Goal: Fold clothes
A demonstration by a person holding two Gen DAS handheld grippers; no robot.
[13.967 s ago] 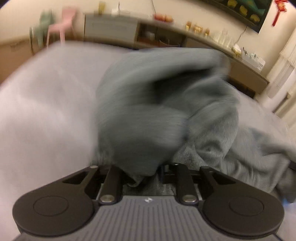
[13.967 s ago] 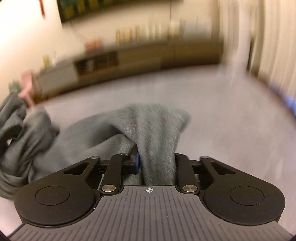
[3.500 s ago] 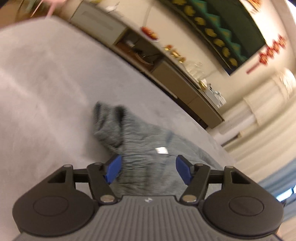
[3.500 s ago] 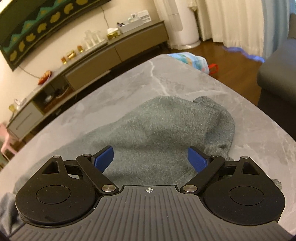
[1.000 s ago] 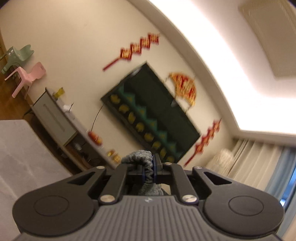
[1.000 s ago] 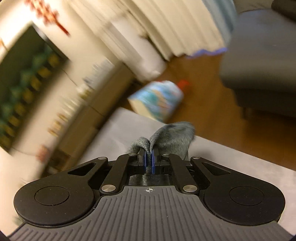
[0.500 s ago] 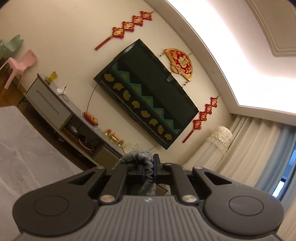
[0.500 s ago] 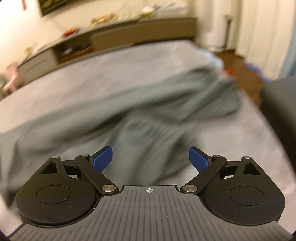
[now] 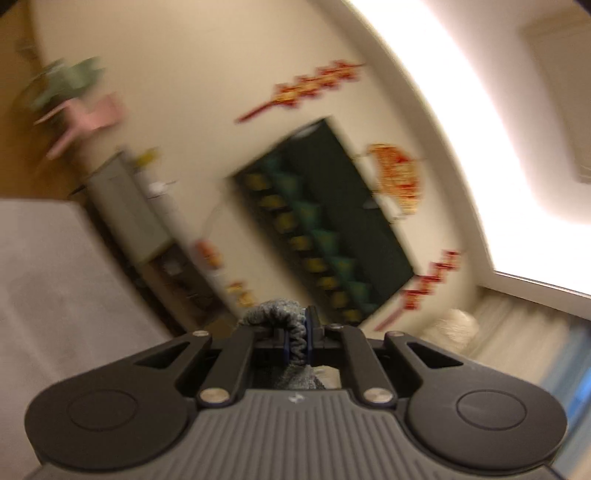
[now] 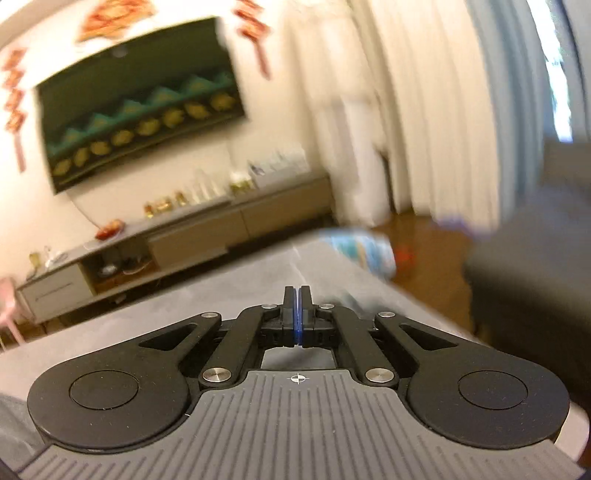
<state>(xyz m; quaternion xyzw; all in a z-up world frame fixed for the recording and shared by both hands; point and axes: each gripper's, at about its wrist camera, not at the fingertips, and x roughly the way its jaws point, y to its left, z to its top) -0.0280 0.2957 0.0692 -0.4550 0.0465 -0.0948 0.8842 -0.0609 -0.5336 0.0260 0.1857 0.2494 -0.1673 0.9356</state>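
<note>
The left hand-held gripper [image 9: 297, 334] was clamped tight on a bunched fold of grey knit garment [image 9: 291, 332], held up level against a blurred, tilted room. Behind it hung the dark screen [image 9: 325, 221] and red wall decorations [image 9: 314, 88], with the grey desk [image 9: 48, 266] at lower left.

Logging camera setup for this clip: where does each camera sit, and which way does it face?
Left wrist: on the left gripper, aimed about level at the wall TV; its shut jaws pinch grey fabric.
Right wrist: on the right gripper, tilted down over the grey table; its jaws are shut and empty.
Shared: TV, red wall decorations, low sideboard. No hand shows.
</note>
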